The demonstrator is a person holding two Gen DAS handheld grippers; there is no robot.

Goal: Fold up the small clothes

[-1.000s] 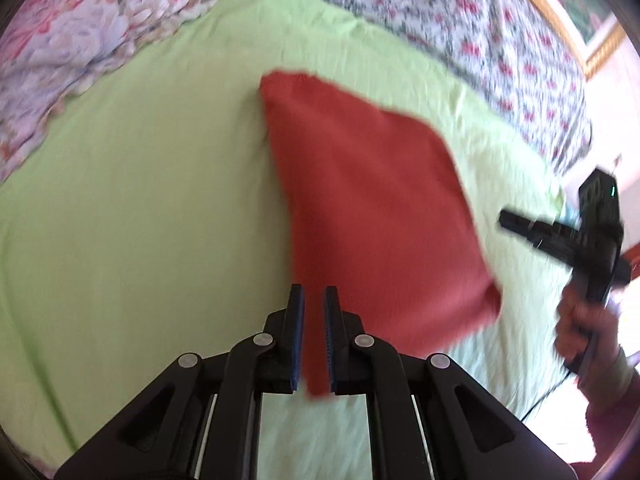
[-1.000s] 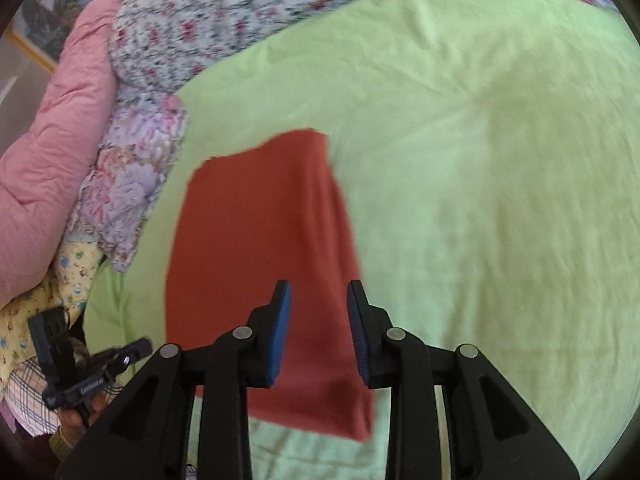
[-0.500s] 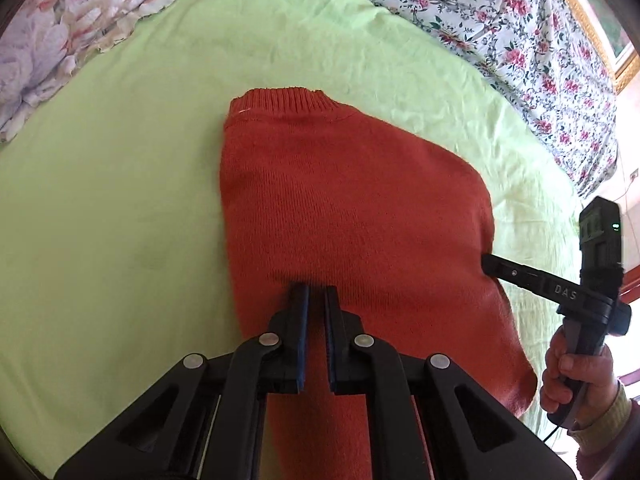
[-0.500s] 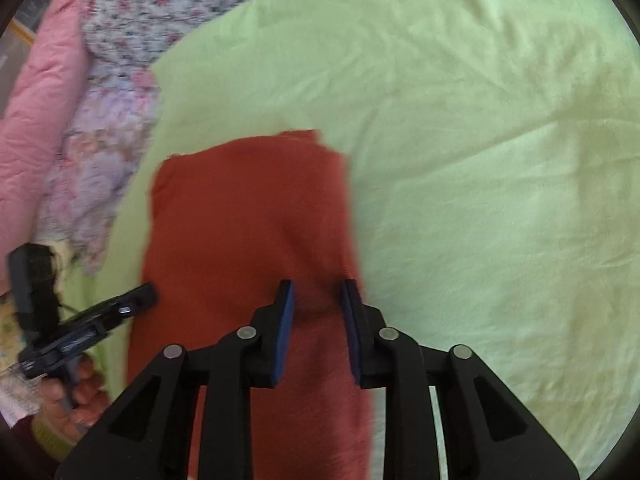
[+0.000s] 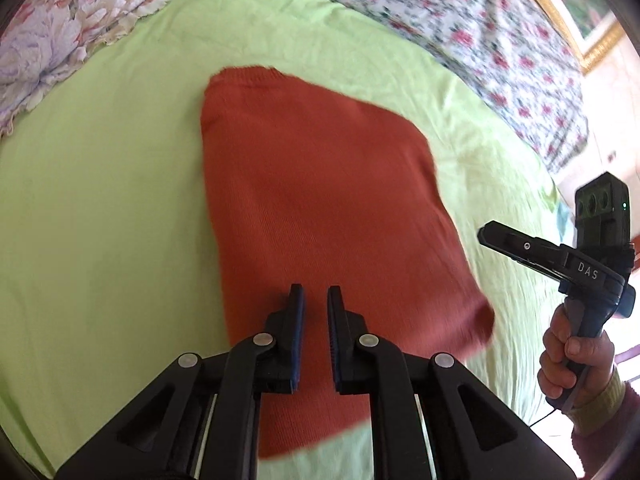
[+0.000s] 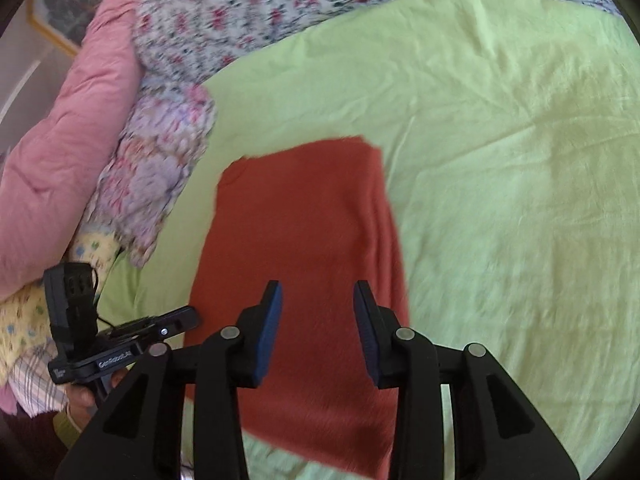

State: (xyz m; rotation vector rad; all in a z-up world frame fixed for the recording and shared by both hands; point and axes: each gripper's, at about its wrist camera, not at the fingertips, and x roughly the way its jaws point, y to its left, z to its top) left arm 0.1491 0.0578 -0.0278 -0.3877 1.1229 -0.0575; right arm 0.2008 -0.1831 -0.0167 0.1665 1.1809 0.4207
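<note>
A rust-red knit sweater (image 5: 320, 200) lies folded into a rough rectangle on the light green sheet (image 5: 100, 200), ribbed edge at the far end. My left gripper (image 5: 316, 300) hovers over its near edge. Its jaws are opening, a narrow gap shows, and no cloth is pinched. My right gripper (image 6: 318, 296) hangs over the sweater (image 6: 304, 220) near its right side. Its jaws are also opening, with nothing between the pads. Each view shows the other gripper, held in a hand: the right (image 5: 486, 236) and the left (image 6: 192, 316).
The green sheet (image 6: 500, 200) spreads wide to the right of the sweater. A floral quilt (image 5: 460, 20) borders the far side, and a flowered pillow (image 5: 60, 20) lies at the far left. A pink quilt (image 6: 60, 140) is bunched beyond that. A framed picture (image 5: 580, 20) hangs behind.
A second ago the left jaws held the sweater's near corner; now the sweater lies flat and that corner is free. Both grippers' jaws have widened, the right more.
</note>
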